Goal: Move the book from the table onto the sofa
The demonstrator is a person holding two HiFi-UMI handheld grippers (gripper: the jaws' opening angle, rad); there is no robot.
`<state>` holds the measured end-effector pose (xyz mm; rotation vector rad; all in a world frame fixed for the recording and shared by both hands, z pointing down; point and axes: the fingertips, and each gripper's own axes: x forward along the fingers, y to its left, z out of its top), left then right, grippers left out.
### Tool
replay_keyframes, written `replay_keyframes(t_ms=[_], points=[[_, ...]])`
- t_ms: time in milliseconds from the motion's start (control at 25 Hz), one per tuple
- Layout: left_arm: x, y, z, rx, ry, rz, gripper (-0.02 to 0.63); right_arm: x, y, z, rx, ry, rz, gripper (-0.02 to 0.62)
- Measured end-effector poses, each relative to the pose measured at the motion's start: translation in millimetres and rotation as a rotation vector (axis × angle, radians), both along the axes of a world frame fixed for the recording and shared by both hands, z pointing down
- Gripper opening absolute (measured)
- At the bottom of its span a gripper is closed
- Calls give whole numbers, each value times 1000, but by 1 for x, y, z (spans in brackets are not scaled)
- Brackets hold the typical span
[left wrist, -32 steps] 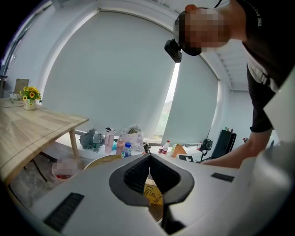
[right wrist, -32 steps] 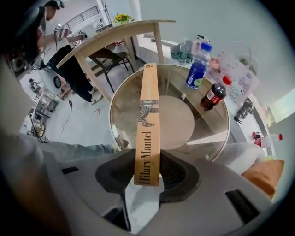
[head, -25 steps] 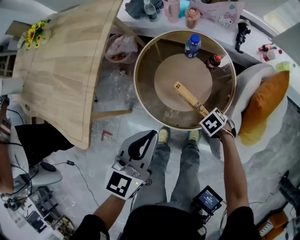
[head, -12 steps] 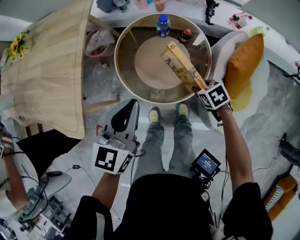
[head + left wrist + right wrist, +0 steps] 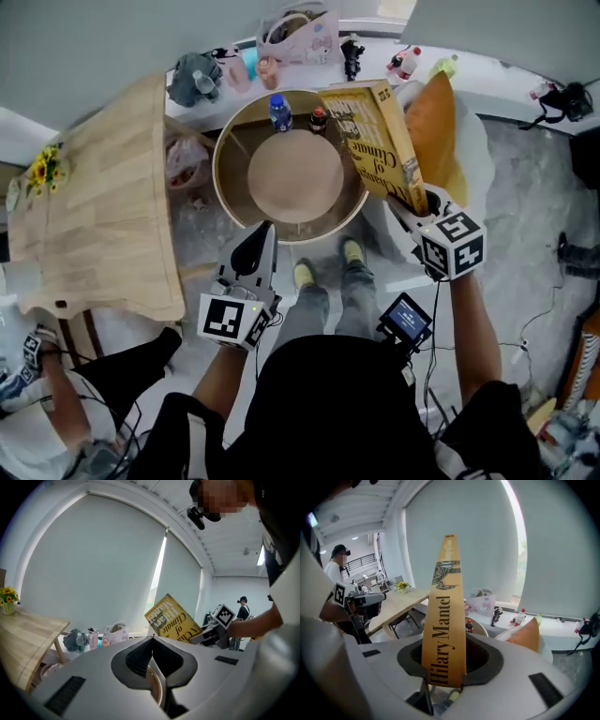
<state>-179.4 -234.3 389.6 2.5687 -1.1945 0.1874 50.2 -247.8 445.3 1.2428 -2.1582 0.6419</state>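
Observation:
A yellow hardcover book (image 5: pixel 375 141) stands raised in the air over the right edge of the round table (image 5: pixel 228 192), its cover facing up. My right gripper (image 5: pixel 419 200) is shut on its lower end, and its jaws have just closed a little tighter. In the right gripper view the spine (image 5: pixel 445 606) runs up from between the jaws of the right gripper (image 5: pixel 444 670). The white sofa (image 5: pixel 475 141) with an orange cushion (image 5: pixel 433 127) lies just right of the book. My left gripper (image 5: pixel 260 240) hangs near the table's front rim, shut and empty (image 5: pixel 152 640).
A blue-capped bottle (image 5: pixel 278 111) and a small dark bottle (image 5: pixel 319 119) stand at the round table's far side. A wooden table (image 5: pixel 94 206) fills the left. A pink bag (image 5: pixel 300 33) and toys sit on the back ledge. A person (image 5: pixel 28 375) is at lower left.
The right gripper has lifted the book off the round table, up and to the right toward the orange cushion, tilting it upright. The left gripper has risen a little, still shut.

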Motion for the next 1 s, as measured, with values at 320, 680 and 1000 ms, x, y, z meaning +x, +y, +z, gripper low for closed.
replay_keyframes(t_ms=[320,680,1000], points=[[47,13,-28,36,54,193,12,50,82,-63,152,-3,248,149],[115,37,-53,73,82,411,12,115,189,-97,214,19,562,149],[168,64,-64,70,101,557,12,156,260,-107,249,26,765,149]])
